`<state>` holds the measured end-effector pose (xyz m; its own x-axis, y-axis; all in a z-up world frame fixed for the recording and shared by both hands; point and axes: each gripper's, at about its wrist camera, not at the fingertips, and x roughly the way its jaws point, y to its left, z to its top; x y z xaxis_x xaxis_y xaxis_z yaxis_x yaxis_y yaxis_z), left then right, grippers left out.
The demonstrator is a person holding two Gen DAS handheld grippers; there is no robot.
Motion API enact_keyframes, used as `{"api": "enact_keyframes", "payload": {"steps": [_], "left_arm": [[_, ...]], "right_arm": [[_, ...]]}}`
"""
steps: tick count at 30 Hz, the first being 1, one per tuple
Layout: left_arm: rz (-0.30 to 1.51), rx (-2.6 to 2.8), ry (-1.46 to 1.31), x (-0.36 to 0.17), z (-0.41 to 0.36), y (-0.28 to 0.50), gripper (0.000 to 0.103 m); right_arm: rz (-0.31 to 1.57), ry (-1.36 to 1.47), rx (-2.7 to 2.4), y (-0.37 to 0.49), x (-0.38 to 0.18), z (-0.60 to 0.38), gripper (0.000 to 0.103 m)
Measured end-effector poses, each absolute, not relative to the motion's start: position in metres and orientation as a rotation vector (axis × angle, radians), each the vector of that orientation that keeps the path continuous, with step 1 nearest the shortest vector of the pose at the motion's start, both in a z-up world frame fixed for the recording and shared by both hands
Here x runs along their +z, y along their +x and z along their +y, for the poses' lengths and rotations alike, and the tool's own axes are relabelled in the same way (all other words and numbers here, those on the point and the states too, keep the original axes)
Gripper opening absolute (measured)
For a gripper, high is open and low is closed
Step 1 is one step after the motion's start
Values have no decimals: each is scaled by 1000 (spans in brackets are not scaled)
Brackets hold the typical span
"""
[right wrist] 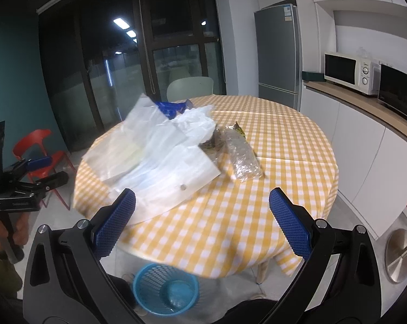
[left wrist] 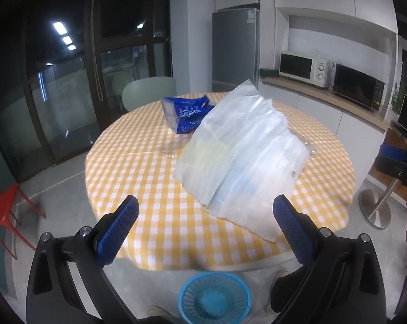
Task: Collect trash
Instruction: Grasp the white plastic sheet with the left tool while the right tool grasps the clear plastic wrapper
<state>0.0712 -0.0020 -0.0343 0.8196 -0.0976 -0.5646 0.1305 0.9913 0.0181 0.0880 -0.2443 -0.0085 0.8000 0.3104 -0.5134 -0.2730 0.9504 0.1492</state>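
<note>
**Room to reach on the table**

The near edge of the checked table lies bare, as does its right half. The big white bag spreads across the left and middle, hiding the blue packet behind it. A clear wrapper lies just beside the bag. The blue basket stands on the floor below the near edge

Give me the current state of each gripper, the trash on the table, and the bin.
left gripper: open, empty
right gripper: open, empty
white plastic bag: crumpled, lying on table
blue tissue pack: torn open, on table
clear wrapper: crumpled, on table
blue basket: upright on floor, looks empty
</note>
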Motion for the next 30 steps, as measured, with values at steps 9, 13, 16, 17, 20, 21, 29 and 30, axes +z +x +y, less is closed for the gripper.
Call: {"api": "enact_keyframes", "payload": {"steps": [9,13,16,17,20,21,29,30], "left_arm": [[633,-139,54,-47,6,111,93],[663,-142,72,-54,5,131,91],[683,-146,66,-58,8,144,90],[687,-146,66,-59,8,147,88],[716,-158,44,-65,13,160,83],[724,-161,39,-67,14,163,82],[786,-235,-33,-75,22,185,44],[789,-238,-35,-76,21,186,39]], "right_arm": [[634,65,296,153,-25,-257,94],[680,70,276,183,-35,-260,94],[709,69,281,203,-43,-259,94],[719,71,280,208,-45,-259,95],[747,79,284,225,-51,-260,93],[755,80,283,230,-53,-261,91],[844,79,290,273,-73,-256,81],[850,78,293,277,-75,-255,78]]}}
